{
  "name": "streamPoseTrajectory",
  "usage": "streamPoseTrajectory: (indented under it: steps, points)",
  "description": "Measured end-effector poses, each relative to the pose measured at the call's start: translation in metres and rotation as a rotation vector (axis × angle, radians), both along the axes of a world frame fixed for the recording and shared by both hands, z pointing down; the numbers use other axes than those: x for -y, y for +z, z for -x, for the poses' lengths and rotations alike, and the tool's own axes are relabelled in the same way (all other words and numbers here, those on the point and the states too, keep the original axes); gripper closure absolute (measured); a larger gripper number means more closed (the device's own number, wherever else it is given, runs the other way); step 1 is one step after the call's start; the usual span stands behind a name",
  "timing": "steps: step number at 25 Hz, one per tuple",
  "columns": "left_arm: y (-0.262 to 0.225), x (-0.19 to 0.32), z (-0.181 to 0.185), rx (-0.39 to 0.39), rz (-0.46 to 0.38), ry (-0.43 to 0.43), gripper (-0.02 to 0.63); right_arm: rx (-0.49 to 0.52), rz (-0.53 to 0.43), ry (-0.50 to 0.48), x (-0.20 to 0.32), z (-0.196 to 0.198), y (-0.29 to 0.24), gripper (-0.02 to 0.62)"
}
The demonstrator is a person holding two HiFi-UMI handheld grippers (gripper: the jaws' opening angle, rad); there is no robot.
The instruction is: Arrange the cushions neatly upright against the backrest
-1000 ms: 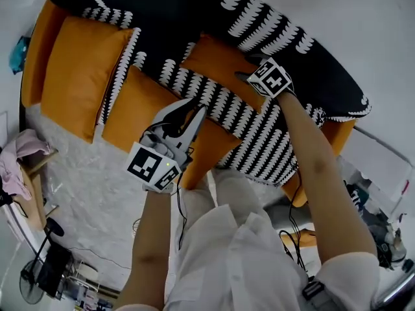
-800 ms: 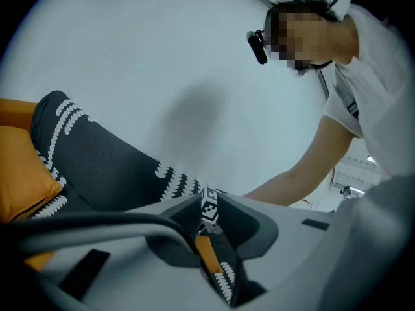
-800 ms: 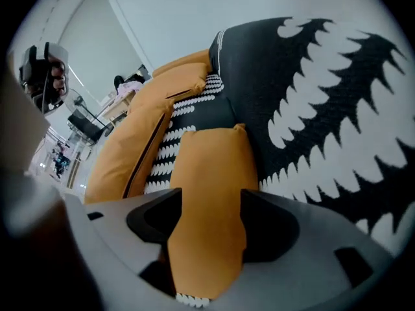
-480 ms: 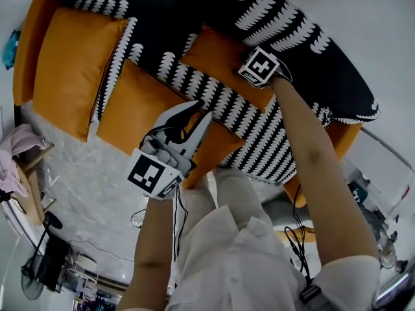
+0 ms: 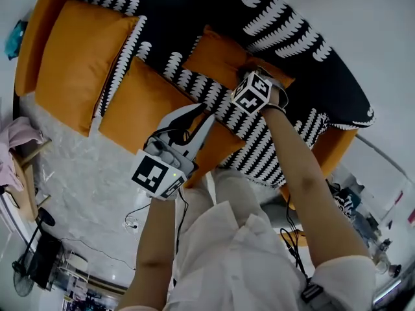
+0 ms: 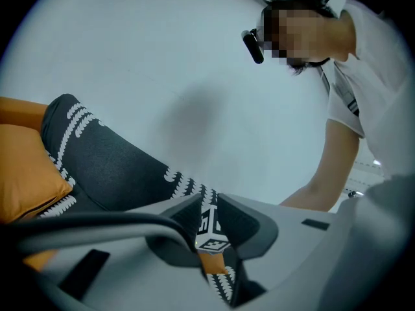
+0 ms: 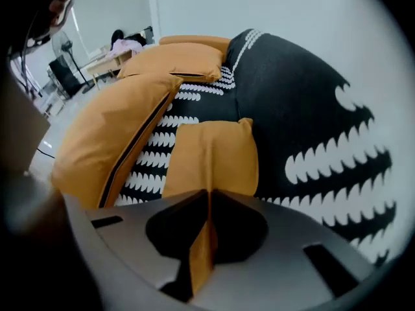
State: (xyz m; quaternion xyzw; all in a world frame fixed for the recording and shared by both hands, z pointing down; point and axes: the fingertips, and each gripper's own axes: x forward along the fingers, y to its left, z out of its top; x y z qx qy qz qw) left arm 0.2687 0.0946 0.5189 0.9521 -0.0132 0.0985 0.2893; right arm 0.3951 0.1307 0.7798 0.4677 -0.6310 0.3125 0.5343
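**Right jaws pinch the small cushion; left jaws hang free**

The only print in sight is the black-and-white square marker on each gripper's cube.

The right gripper (image 5: 251, 88) reaches out over the sofa (image 5: 194, 11), which is draped in a black cover with rows of white scalloped marks. In the right gripper view its jaws (image 7: 209, 198) are clamped down, with a fold of orange fabric squeezed between the pads. That fabric is the near edge of the small orange cushion (image 7: 211, 154), which lies flat on the patterned seat just in front of the backrest (image 7: 305, 89). In the head view the same cushion (image 5: 217, 57) lies close under the marker cube.

The left gripper (image 5: 200, 114) is held nearer the person's body, over the front edge of the seat. In the left gripper view its jaws (image 6: 209, 205) stand slightly apart and grasp nothing. Through the narrow gap the other gripper's marker cube and a patch of orange show far beyond.

Two larger orange cushions sit to the left. The middle cushion (image 5: 139, 105) lies tilted over the seat front. The far cushion (image 5: 81, 63) rests by the sofa's orange end.
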Motion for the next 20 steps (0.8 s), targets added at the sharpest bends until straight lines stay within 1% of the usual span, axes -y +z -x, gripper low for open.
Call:
streamPoseTrajectory:
  steps: [2,6,8,10,12,14,15,17,20]
  points:
    - [-0.008,0.000,0.006,-0.006,0.000,-0.011,0.520,-0.108,-0.064,-0.030,0.007,0.007,-0.023,0.569]
    - [-0.018,0.004,0.015,-0.017,-0.002,-0.030,0.520,-0.289,-0.217,-0.034,0.040,0.010,-0.067,0.572]
    - [-0.020,0.004,0.018,-0.023,-0.006,-0.036,0.520,-0.362,-0.268,-0.040,0.059,0.005,-0.073,0.571]
    - [-0.020,0.004,0.021,-0.022,-0.006,-0.046,0.520,-0.411,-0.289,-0.056,0.079,-0.002,-0.064,0.566]
    - [-0.015,0.008,0.027,-0.014,-0.002,-0.059,0.520,-0.415,-0.273,-0.082,0.096,-0.003,-0.042,0.565]
    - [-0.007,0.015,0.032,-0.007,0.003,-0.071,0.520,-0.381,-0.223,-0.108,0.105,0.004,-0.012,0.557]
    - [-0.004,0.018,0.035,-0.006,0.005,-0.075,0.520,-0.354,-0.194,-0.105,0.106,0.008,0.002,0.552]
    - [0.001,0.021,0.041,-0.007,0.010,-0.082,0.520,-0.290,-0.145,-0.066,0.107,0.013,0.020,0.552]
    - [0.010,0.019,0.049,-0.007,0.025,-0.091,0.520,-0.223,-0.091,-0.053,0.111,0.014,0.030,0.535]
